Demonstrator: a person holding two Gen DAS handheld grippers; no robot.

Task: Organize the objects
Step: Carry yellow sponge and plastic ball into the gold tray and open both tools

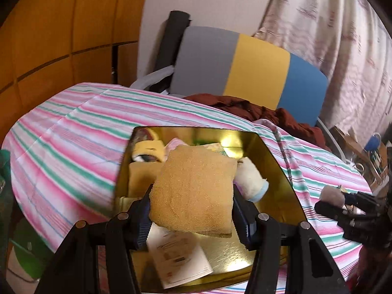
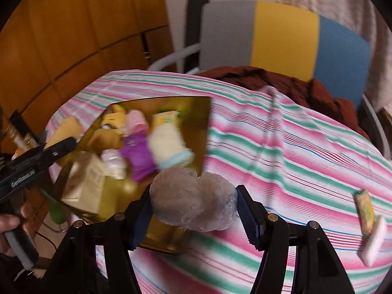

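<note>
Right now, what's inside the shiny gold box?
Inside the gold box are rolled socks: a cream one with a blue cuff, a purple one, a pink one, plus a booklet. The tan sponge in the left gripper hides whatever lies beneath.

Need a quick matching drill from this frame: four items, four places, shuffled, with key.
Items:
1. tan sponge
2. plastic-wrapped bundle
3. purple cloth
4. white bar

Places:
A. inside the gold box
B. in the left hand-held gripper
C. on the striped cloth, far right
D. in the right hand-held gripper

Pairs: 1-B, 2-D, 3-A, 4-C
</note>
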